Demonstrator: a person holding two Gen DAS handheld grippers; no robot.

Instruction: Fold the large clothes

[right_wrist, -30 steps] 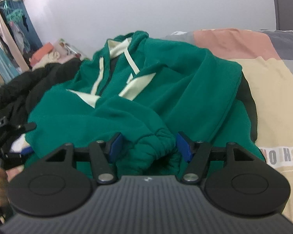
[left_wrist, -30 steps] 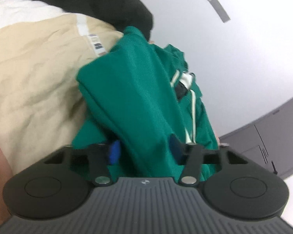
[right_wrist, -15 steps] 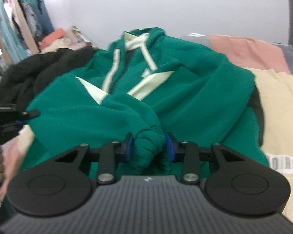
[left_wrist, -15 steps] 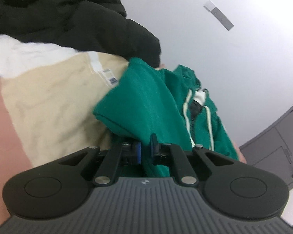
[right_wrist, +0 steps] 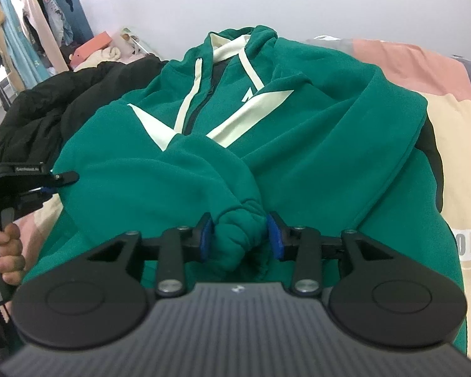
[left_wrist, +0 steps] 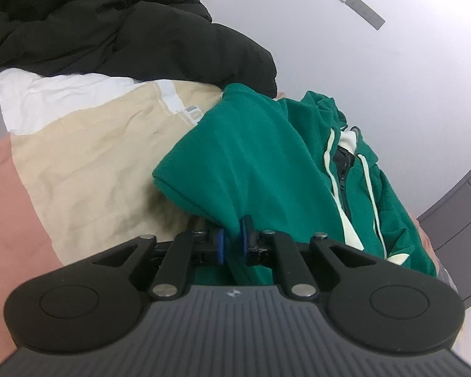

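Both grippers have closed since a second ago: the left gripper (left_wrist: 232,244) is clamping the green hoodie (right_wrist: 314,144) hem on the bed (right_wrist: 449,144), while the right gripper (right_wrist: 239,234), jaws reopening slightly, is pinching its bunched cuff (right_wrist: 240,229), readying a fold.

Black coat (right_wrist: 62,103) crowds hoodie's (right_wrist: 298,144) left side.

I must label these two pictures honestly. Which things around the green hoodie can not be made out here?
- Left wrist view: the hem of the green hoodie below the left gripper is hidden by the gripper's body.
- Right wrist view: the cuff sits between the opening jaws of the right gripper; its underside is hidden.
- Right wrist view: the words on the bedsheet are cut off by the edge.
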